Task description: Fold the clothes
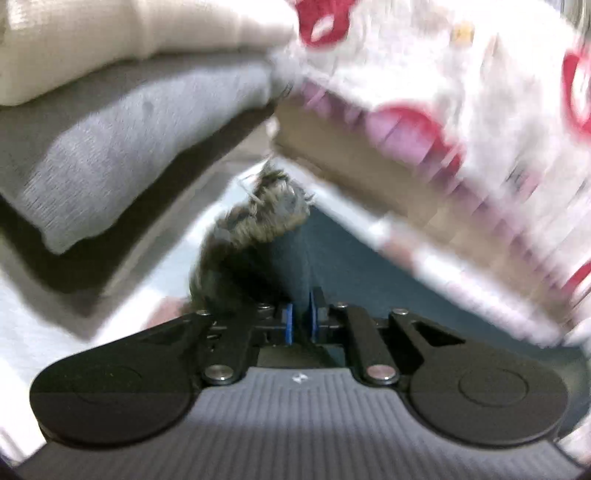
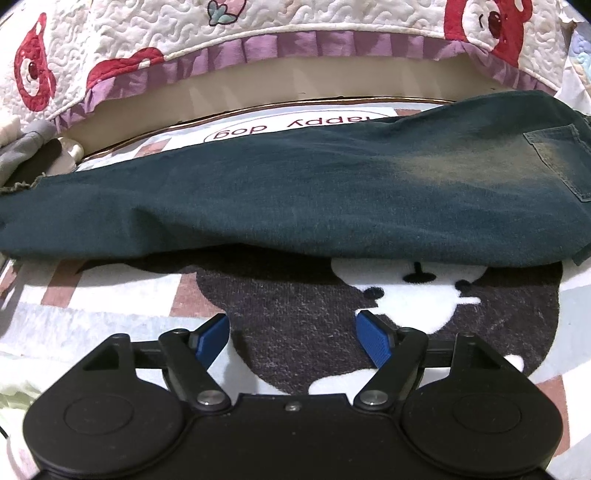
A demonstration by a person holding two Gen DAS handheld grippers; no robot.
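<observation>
A patterned dog-print mat (image 2: pixel 110 295) covers the floor beside a quilted bedspread (image 2: pixel 147 29). At far left, folded clothes (image 1: pixel 110 147) sit stacked. The left gripper (image 1: pixel 301 321) is pinched on the frayed hem (image 1: pixel 258 221) of dark jeans (image 2: pixel 295 192), probably to lift that leg for a fold. The jeans lie lengthwise across the mat. The right gripper (image 2: pixel 291 339) hovers wide, empty. No containers are visible.

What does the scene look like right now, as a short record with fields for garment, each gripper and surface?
garment: dark jeans, lying lengthwise across the mat, back pocket at the right end
left gripper: shut on the frayed hem of the jeans
right gripper: open, nothing between its fingers, short of the jeans
surface: printed dog mat
nearby: folded grey garment beside the hem
</observation>
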